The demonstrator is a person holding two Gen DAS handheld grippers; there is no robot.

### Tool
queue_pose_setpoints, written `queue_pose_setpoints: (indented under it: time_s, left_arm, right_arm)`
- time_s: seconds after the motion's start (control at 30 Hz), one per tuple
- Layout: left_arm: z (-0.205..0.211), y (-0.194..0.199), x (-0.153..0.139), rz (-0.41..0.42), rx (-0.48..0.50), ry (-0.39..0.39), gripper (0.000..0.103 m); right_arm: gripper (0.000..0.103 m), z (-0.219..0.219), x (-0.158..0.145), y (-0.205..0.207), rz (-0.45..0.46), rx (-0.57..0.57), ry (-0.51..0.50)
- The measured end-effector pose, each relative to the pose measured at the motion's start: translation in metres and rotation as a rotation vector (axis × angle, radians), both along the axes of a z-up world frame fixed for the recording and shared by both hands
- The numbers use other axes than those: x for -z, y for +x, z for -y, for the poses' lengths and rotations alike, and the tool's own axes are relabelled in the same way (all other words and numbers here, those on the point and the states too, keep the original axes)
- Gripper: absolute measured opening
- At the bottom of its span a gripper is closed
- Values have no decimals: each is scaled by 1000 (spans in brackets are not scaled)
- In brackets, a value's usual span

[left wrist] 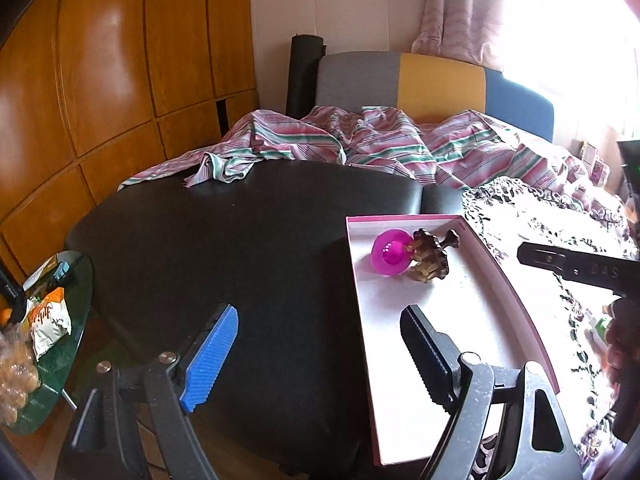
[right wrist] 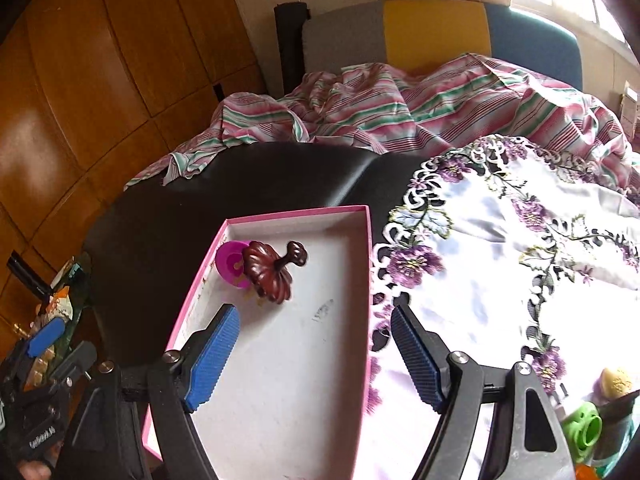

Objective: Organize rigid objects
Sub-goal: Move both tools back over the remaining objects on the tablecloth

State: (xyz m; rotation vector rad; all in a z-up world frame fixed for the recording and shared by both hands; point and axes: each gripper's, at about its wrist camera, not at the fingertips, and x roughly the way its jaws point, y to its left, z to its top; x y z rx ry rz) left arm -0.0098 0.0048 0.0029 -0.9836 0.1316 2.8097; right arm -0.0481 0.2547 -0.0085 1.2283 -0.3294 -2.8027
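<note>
A: Looking in the box [right wrist: 280, 360], we see two things at its far end: a pink cup [right wrist: 230, 265] touching a brown clip [right wrist: 269, 276].

B: Any writing? We read "DAS" on the right tool [left wrist: 592, 270], nothing else clear.

A: Our left tool [left wrist: 320, 354] stands apart, empty, above the sofa [left wrist: 240, 240] and box. Our right tool [right wrist: 316, 354] is spread too, nothing between.

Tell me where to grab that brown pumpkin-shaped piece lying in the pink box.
Probably best by its knobbed stem. The brown piece lies tilted, stem pointing up and right, clear of the magenta cup touching its left side. Bring a claw down from above on the right, closing across the stem.
</note>
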Motion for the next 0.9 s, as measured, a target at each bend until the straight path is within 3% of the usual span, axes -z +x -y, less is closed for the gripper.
queue_pose_setpoints:
  time_s: [0.57, 0.77, 0.9]
  left_arm:
    - [-40, 3, 2, 12, 108, -33, 86]
    - [-65, 4, -2, 18, 179, -24, 86]
    - [-88, 7, -7, 21, 254, -6, 86]
  right_arm:
    - [79, -80, -6, 61, 23, 144, 90]
    - [79, -129, -7, 84, 45, 237, 133]
    - [79, -174, -8, 102, 37, 361, 128]
